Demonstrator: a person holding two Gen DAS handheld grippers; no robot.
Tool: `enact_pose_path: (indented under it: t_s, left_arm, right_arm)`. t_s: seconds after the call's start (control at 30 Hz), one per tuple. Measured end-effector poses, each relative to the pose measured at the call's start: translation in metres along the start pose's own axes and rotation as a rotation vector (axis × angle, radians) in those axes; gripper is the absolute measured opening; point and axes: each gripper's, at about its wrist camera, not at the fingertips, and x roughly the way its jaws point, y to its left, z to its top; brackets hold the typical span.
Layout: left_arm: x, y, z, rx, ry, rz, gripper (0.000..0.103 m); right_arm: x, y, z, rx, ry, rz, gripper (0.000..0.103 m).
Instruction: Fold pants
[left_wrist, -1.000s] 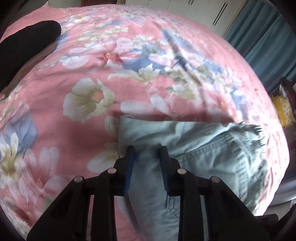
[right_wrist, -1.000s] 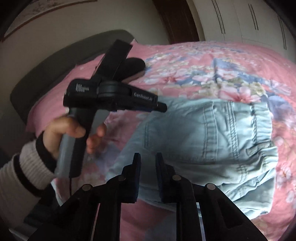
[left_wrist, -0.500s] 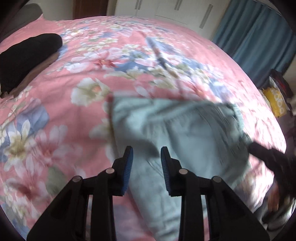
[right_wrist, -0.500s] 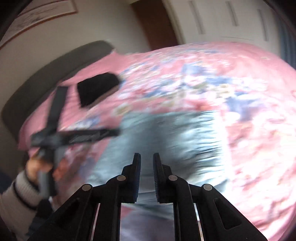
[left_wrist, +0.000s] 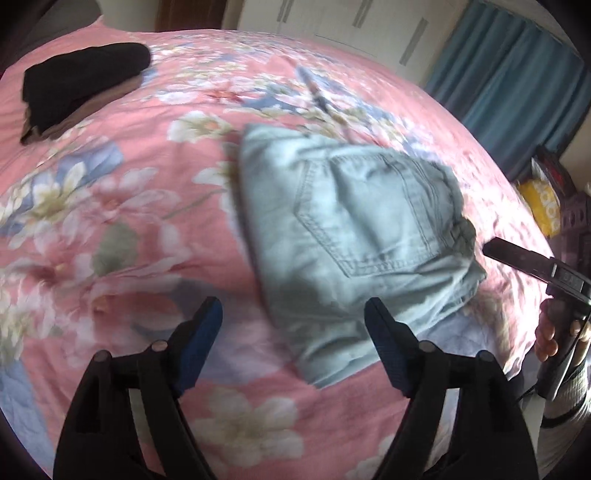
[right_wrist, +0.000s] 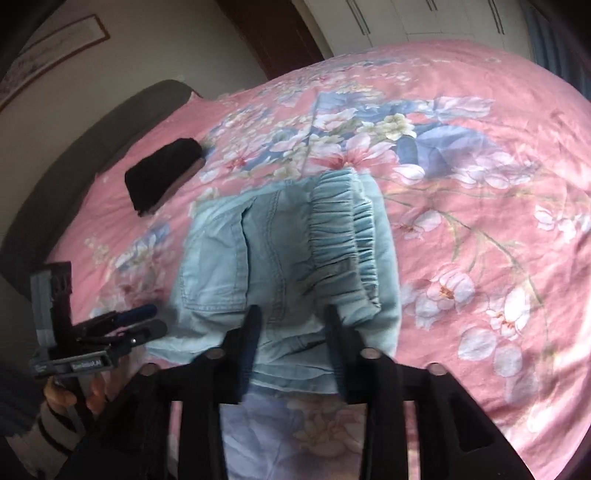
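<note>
The light blue denim pants (left_wrist: 351, 236) lie folded into a compact bundle on the pink floral bedspread (left_wrist: 122, 206), back pocket up. In the right wrist view the pants (right_wrist: 288, 266) show their gathered elastic waistband. My left gripper (left_wrist: 293, 314) is open wide and empty, held above the near edge of the pants. My right gripper (right_wrist: 291, 314) is open and empty, just above the pants' near edge. The right gripper shows at the right of the left wrist view (left_wrist: 532, 264); the left gripper shows at the left of the right wrist view (right_wrist: 110, 332).
A folded black garment (left_wrist: 81, 77) lies at the far left of the bed, also in the right wrist view (right_wrist: 162, 177). Teal curtains (left_wrist: 517, 81) and a yellow bag (left_wrist: 543, 206) stand beyond the bed's right side. A dark headboard (right_wrist: 74, 155) borders the bed.
Both grippers have opened from nearly shut. Both have pulled back and up from the pants, which now lie free on the bed.
</note>
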Motion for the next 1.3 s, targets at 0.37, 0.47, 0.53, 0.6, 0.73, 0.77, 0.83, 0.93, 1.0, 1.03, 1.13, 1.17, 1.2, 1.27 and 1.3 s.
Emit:
enact_pose_path:
  t_s: [0.37, 0.47, 0.53, 0.6, 0.73, 0.77, 0.83, 0.93, 1.0, 1.03, 1.13, 1.17, 1.2, 1.27, 1.3]
  left_arm:
    - [0.032, 0.027, 0.021, -0.263, 0.077, -0.277, 0.078]
    - [0.039, 0.024, 0.027, -0.278, 0.087, -0.309, 0.078]
    - [0.043, 0.021, 0.03, -0.273, 0.093, -0.316, 0.078]
    - [0.048, 0.016, 0.034, -0.256, 0.099, -0.318, 0.078]
    - [0.056, 0.01, 0.04, -0.235, 0.104, -0.318, 0.077]
    - [0.058, 0.008, 0.041, -0.235, 0.105, -0.329, 0.072]
    - [0.063, 0.004, 0.044, -0.223, 0.11, -0.327, 0.07]
    - [0.068, -0.003, 0.047, -0.199, 0.114, -0.308, 0.07]
    - [0.068, -0.009, 0.049, -0.176, 0.113, -0.283, 0.07]
    - [0.068, -0.011, 0.05, -0.165, 0.112, -0.265, 0.067]
    - [0.067, -0.019, 0.05, -0.121, 0.106, -0.2, 0.061]
    - [0.066, -0.021, 0.05, -0.11, 0.104, -0.18, 0.057]
    - [0.066, -0.022, 0.05, -0.099, 0.104, -0.161, 0.056]
    - [0.065, -0.025, 0.048, -0.076, 0.096, -0.126, 0.052]
    - [0.064, -0.028, 0.047, -0.056, 0.092, -0.105, 0.052]
  right_arm:
    - [0.029, -0.072, 0.002, 0.357, 0.047, 0.165, 0.066]
    - [0.039, -0.072, 0.007, 0.374, 0.056, 0.206, 0.066]
    - [0.045, -0.069, 0.012, 0.37, 0.066, 0.232, 0.066]
    - [0.05, -0.067, 0.015, 0.364, 0.077, 0.24, 0.066]
    - [0.061, -0.06, 0.021, 0.323, 0.084, 0.242, 0.066]
    - [0.063, -0.057, 0.022, 0.313, 0.084, 0.235, 0.066]
    - [0.067, -0.054, 0.025, 0.304, 0.079, 0.225, 0.066]
    - [0.073, -0.047, 0.029, 0.291, 0.073, 0.209, 0.063]
    - [0.073, -0.044, 0.03, 0.283, 0.069, 0.194, 0.061]
    - [0.072, -0.045, 0.03, 0.278, 0.068, 0.189, 0.06]
    - [0.072, -0.04, 0.03, 0.26, 0.06, 0.166, 0.055]
    - [0.071, -0.037, 0.031, 0.247, 0.055, 0.155, 0.053]
    - [0.071, -0.034, 0.031, 0.234, 0.05, 0.142, 0.052]
    - [0.07, -0.027, 0.031, 0.209, 0.04, 0.117, 0.049]
    - [0.069, -0.024, 0.032, 0.196, 0.036, 0.102, 0.048]
